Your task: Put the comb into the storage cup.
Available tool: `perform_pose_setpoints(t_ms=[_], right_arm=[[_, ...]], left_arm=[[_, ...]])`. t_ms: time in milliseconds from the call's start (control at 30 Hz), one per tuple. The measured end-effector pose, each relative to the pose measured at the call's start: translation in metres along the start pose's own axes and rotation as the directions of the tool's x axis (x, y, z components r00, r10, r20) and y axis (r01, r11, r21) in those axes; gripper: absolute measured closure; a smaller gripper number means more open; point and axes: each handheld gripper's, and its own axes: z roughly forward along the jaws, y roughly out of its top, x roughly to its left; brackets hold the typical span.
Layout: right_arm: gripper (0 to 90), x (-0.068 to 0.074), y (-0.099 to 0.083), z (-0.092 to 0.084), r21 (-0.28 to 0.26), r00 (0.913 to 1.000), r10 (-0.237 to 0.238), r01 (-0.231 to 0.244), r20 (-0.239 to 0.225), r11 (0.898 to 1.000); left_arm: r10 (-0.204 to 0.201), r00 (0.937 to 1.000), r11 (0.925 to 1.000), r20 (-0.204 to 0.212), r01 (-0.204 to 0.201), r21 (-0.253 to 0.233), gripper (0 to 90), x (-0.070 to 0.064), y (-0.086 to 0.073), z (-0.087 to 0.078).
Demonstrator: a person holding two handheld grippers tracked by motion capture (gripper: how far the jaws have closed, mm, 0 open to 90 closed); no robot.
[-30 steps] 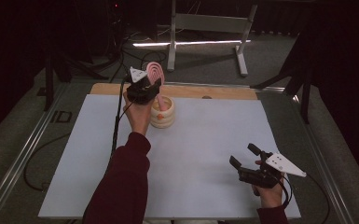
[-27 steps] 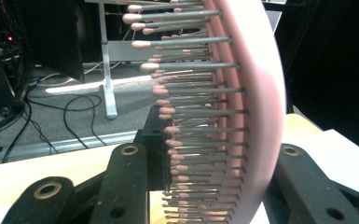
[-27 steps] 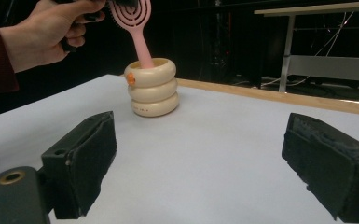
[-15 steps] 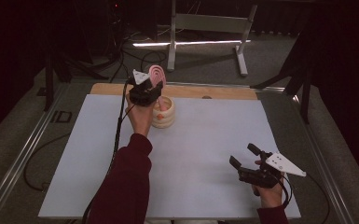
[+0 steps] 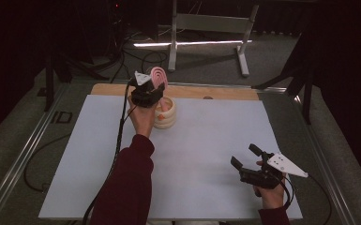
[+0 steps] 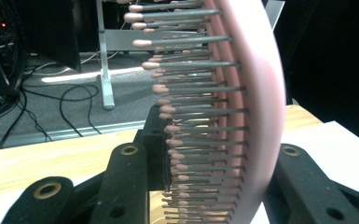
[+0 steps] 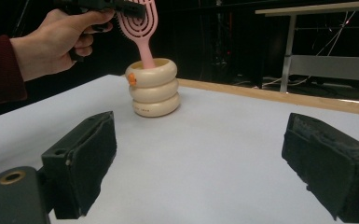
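Observation:
A pink hairbrush (image 5: 159, 77) stands tilted with its handle down inside a cream ringed cup (image 5: 165, 115) at the back of the white table (image 5: 206, 126). My left gripper (image 5: 154, 90) is shut on the brush head, just above the cup. In the left gripper view the brush (image 6: 256, 93) and its bristles sit between the black jaws of that gripper (image 6: 214, 168). The right gripper view shows the brush (image 7: 137, 23), the cup (image 7: 152, 88) and the person's hand (image 7: 60, 37) far off. My right gripper (image 5: 244, 155) rests open near the front right, its jaws (image 7: 205, 163) holding nothing.
A wooden strip (image 5: 215, 92) runs along the table's back edge. Metal rails (image 5: 23, 154) line the table's sides. Behind it, a metal stand (image 5: 206, 23) and cables (image 5: 136, 51) lie on the floor. A cable (image 5: 119, 140) trails from the left gripper along the sleeve.
The left gripper and the brush have shifted slightly to the right above the cup. The right gripper has stayed still.

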Motion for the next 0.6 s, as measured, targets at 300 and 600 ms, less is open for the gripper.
perform_pose_setpoints(t_ms=[300,600], right_arm=[[10.1,0.0,0.0,0.0,0.003,1.0,0.003,-0.003,0.0,1.0],[10.1,0.001,-0.001,0.001,0.005,1.0,0.004,-0.004,0.0,1.0]], left_arm=[[-0.035,0.9994,0.9994,0.001,0.035,0.01,64.1,0.005,-0.008,0.002],[-0.053,0.9986,0.9985,0.005,0.053,0.01,64.0,0.003,-0.014,0.005]])
